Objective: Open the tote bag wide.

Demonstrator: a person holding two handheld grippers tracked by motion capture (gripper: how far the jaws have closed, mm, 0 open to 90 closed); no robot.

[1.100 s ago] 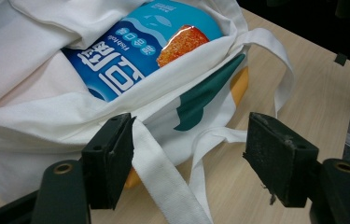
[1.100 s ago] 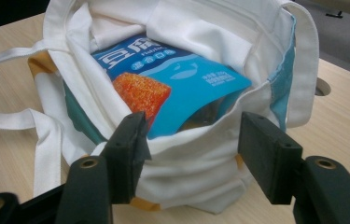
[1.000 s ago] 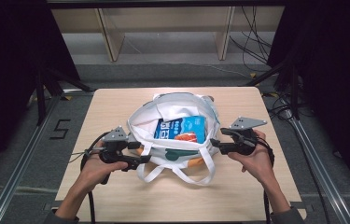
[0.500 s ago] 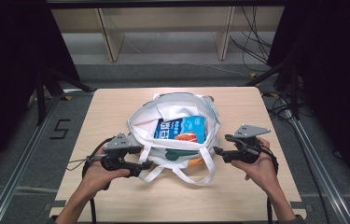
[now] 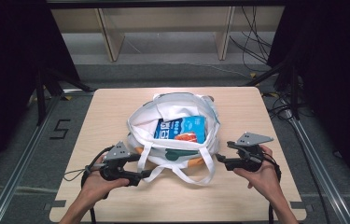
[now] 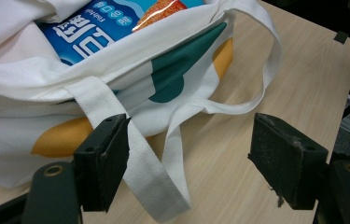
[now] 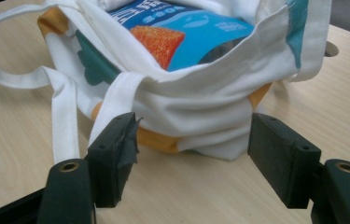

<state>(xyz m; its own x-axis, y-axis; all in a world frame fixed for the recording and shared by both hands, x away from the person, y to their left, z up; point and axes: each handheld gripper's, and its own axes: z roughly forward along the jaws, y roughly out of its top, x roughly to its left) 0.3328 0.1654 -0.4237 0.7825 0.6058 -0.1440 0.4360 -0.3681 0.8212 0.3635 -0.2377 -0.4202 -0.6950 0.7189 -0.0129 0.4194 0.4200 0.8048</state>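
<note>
Tote bag (image 5: 175,130), white with green and orange patches, lying mid-bench on the pale wooden bench (image 5: 112,107) with a blue packet (image 5: 182,129) inside, flanked by the left tongs (image 5: 145,173) and right tongs (image 5: 220,159), both gaping and empty, before wooden shelving (image 5: 163,28) and a grey floor (image 5: 18,140).

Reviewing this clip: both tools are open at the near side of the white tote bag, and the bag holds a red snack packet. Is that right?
Not quite. The snack packet inside the tote bag is blue with an orange picture, not red, as the right gripper view shows. The left tool and right tool are indeed open at its near side.
</note>
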